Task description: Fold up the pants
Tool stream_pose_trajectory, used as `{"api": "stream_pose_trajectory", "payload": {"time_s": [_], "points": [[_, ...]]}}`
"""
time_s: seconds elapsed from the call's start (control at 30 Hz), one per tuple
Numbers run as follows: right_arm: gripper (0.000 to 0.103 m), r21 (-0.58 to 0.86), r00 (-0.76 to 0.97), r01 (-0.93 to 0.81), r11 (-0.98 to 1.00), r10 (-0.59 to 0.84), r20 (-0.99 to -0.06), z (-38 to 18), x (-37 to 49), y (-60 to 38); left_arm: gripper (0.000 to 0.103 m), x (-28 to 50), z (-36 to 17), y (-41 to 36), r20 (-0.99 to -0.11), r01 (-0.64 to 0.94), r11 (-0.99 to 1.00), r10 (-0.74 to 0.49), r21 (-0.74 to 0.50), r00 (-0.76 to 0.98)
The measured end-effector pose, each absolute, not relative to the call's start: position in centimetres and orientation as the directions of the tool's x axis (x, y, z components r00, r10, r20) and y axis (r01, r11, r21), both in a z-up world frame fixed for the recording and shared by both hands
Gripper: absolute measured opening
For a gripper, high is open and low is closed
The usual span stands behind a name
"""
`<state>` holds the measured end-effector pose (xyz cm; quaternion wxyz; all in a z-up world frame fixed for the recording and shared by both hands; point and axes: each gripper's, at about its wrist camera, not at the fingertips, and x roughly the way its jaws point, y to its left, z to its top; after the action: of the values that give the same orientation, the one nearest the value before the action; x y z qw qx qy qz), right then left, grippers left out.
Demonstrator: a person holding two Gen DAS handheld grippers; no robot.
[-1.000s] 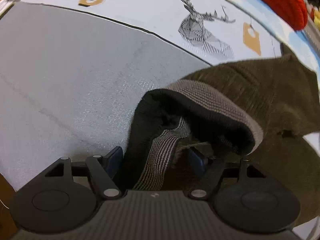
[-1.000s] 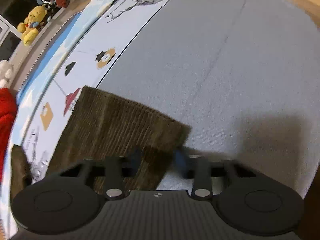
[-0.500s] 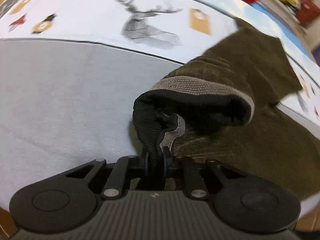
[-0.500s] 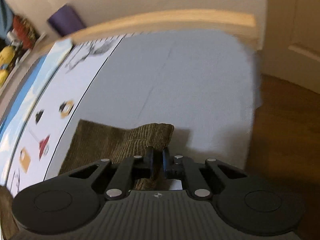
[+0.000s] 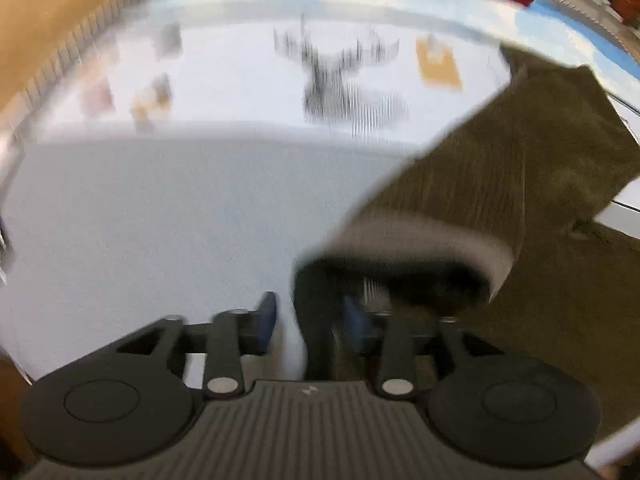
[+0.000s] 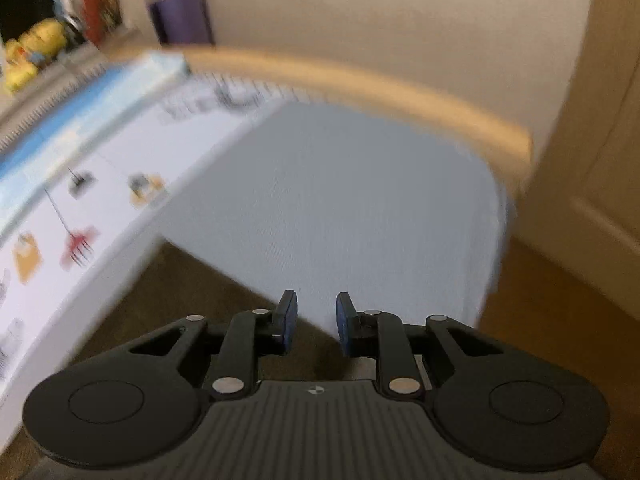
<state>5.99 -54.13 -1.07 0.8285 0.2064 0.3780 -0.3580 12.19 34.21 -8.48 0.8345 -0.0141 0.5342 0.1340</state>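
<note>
Your left gripper [image 5: 308, 322] is released, ribbed waistband [image 5: 420, 240] between its fingers; right gripper [image 6: 313, 322] released too, above the brown corduroy pants [image 6: 180, 300] on the grey bed sheet [image 6: 340, 200]; fold looks laid; next, regrip for 2nd fold.
</note>
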Motion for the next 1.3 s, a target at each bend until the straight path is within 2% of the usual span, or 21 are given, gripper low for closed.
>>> {"api": "stream_pose_trajectory", "payload": {"time_s": [0.07,0.1,0.17,0.3,0.33,0.37,0.4,0.43,0.53,0.57,0.6,0.63,0.8,0.9,1.0,1.03,1.07,1.1,1.13,1.2,1.3], "points": [[0.022,0.12,0.537,0.699,0.705,-0.406,-0.74,0.2,6.8,-52.7,0.058,11.9,-6.5,32.9,-0.85,-0.186,0.976,0.189,0.11,0.491],[0.022,0.147,0.578,0.662,0.735,-0.376,-0.724,0.8,7.4,-51.7,0.061,11.9,-5.9,32.1,-0.834,-0.134,0.989,0.129,0.066,0.536],[0.022,0.173,0.632,0.592,0.787,-0.32,-0.706,1.3,8.7,-49.8,0.082,12.1,-5.6,29.6,-0.817,0.023,1.0,0.0,0.016,0.576],[0.022,0.23,0.701,0.428,0.874,-0.16,-0.694,1.7,12.1,-45.3,0.083,12.9,-8.6,23.3,-0.812,0.283,0.921,0.058,0.269,0.581],[0.022,0.246,0.712,0.385,0.89,-0.117,-0.692,1.8,12.9,-44.1,0.076,13.3,-9.8,22.6,-0.822,0.309,0.9,0.087,0.306,0.562],[0.022,0.259,0.72,0.342,0.903,-0.075,-0.689,1.8,13.9,-42.8,0.044,13.8,-11.0,22.4,-0.835,0.328,0.879,0.131,0.348,0.535],[0.022,0.266,0.725,0.307,0.914,-0.044,-0.687,1.9,14.6,-41.6,0.033,14.2,-11.8,22.4,-0.837,0.342,0.856,0.171,0.387,0.519],[0.022,0.27,0.728,0.272,0.923,-0.014,-0.686,2.0,15.3,-40.3,0.026,14.7,-11.4,23.2,-0.831,0.317,0.862,0.188,0.396,0.524],[0.023,0.287,0.729,0.195,0.938,0.057,-0.682,2.5,17.1,-36.5,0.017,15.9,-7.0,28.9,-0.67,-0.129,0.891,0.416,0.435,0.615],[0.023,0.299,0.727,0.172,0.939,0.084,-0.681,2.5,17.8,-35.4,0.023,16.2,-6.2,30.5,-0.611,-0.266,0.842,0.527,0.47,0.591],[0.023,0.314,0.724,0.156,0.936,0.108,-0.682,2.4,18.5,-34.4,0.028,16.5,-6.1,31.3,-0.596,-0.325,0.811,0.58,0.487,0.555],[0.023,0.333,0.719,0.138,0.933,0.137,-0.682,2.3,19.1,-33.5,0.032,16.6,-6.2,31.7,-0.612,-0.342,0.814,0.58,0.47,0.538],[0.027,0.431,0.68,0.112,0.895,0.247,-0.69,1.0,22.2,-29.4,0.033,17.9,-6.3,29.6,-0.653,-0.26,0.896,0.442,0.361,0.615],[0.027,0.515,0.654,0.163,0.842,0.298,-0.695,-0.7,24.4,-27.9,0.039,19.8,-8.4,28.2,-0.764,-0.15,0.965,0.263,0.216,0.59],[0.027,0.588,0.635,0.24,0.773,0.333,-0.697,-2.8,26.4,-26.9,0.049,22.5,-13.1,30.0,-0.873,-0.184,0.966,0.245,0.182,0.422],[0.027,0.61,0.63,0.267,0.746,0.345,-0.696,-3.6,27.1,-26.6,0.053,23.0,-15.1,31.2,-0.911,-0.244,0.945,0.287,0.218,0.297],[0.029,0.629,0.625,0.295,0.719,0.352,-0.696,-4.6,27.7,-26.5,0.062,23.3,-17.1,32.6,-0.934,-0.321,0.912,0.318,0.255,0.163],[0.031,0.643,0.621,0.326,0.693,0.356,-0.699,-5.5,28.4,-26.3,0.061,23.1,-17.4,33.4,-0.94,-0.38,0.897,0.304,0.227,0.157],[0.034,0.65,0.616,0.352,0.674,0.356,-0.703,-6.3,28.9,-26.2,0.056,23.6,-16.8,32.9,-0.93,-0.373,0.894,0.327,0.247,0.168],[0.038,0.663,0.606,0.413,0.625,0.354,-0.712,-8.1,30.1,-26.5,0.055,24.9,-14.3,30.0,-0.865,-0.287,0.904,0.399,0.316,0.305],[0.038,0.693,0.592,0.463,0.553,0.389,-0.706,-10.6,32.0,-26.7,0.056,26.4,-11.4,26.2,-0.83,-0.194,0.972,0.219,0.136,0.513]]}}
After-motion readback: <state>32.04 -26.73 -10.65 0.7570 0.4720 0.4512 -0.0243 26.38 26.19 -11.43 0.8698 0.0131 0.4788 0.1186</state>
